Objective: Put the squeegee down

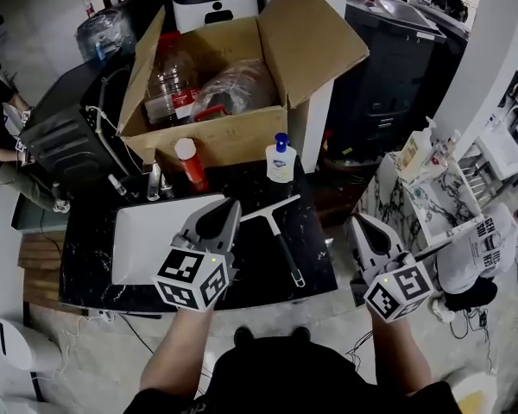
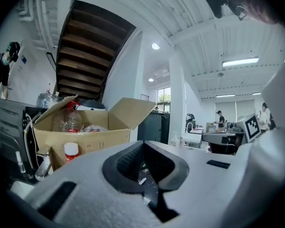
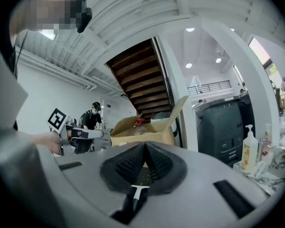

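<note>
Both jaw pairs are clenched on nothing, the left gripper held over the white sink's right edge, the right gripper well right of it. The squeegee is laid flat just right of that sink; a withdrawal kept clear of its handle is advised.

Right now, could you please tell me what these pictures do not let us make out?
- Head view: the white sink's near right corner, behind the left gripper.
- Head view: the soap bottle's label, too small to read.
- Head view: the cardboard box's bottom, under bottles and plastic wrap.
- Right gripper view: most of the squeegee, behind the right gripper's own body.
</note>
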The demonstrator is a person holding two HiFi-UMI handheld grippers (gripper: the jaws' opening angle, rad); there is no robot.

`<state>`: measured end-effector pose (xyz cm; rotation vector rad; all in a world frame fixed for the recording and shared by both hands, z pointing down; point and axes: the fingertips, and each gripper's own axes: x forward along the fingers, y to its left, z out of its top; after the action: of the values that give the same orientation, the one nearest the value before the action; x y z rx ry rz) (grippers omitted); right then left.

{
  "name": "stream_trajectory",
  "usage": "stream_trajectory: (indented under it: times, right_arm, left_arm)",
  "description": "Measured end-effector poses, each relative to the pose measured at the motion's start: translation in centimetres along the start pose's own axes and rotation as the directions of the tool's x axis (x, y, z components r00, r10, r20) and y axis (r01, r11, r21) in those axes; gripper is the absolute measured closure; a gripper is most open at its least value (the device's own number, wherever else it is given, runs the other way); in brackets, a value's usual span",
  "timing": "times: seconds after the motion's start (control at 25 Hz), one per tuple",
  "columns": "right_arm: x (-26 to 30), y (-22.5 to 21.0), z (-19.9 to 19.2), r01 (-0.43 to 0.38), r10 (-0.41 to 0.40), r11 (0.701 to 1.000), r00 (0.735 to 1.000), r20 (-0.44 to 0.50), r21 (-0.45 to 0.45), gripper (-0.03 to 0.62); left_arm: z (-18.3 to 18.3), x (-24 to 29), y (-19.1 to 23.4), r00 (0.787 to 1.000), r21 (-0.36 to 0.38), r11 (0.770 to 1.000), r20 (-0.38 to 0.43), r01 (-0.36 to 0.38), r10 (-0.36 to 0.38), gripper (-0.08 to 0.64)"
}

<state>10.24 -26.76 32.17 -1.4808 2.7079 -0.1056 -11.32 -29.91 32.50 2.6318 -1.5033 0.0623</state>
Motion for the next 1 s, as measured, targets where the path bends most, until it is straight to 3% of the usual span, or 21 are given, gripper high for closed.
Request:
stream_trajectory:
  times: [0.28, 1.0]
  right_arm:
    - [0.0, 0.8, -1.3, -0.008, 0.008, 1.000, 1.000, -0.024, 0.010, 0.588]
    - [1.7, 2.0, 0.3, -0.032, 0.032, 0.999, 0.999, -0.021, -0.015, 0.589]
  left_arm:
    - [-1.1, -1.2, 1.2, 1.000, -0.035, 0.999, 0.003, -0.014, 0.014, 0.551]
    - [-1.1, -1.2, 1.4, 1.000, -0.004, 1.000, -0.011, 0.009, -0.009, 0.551]
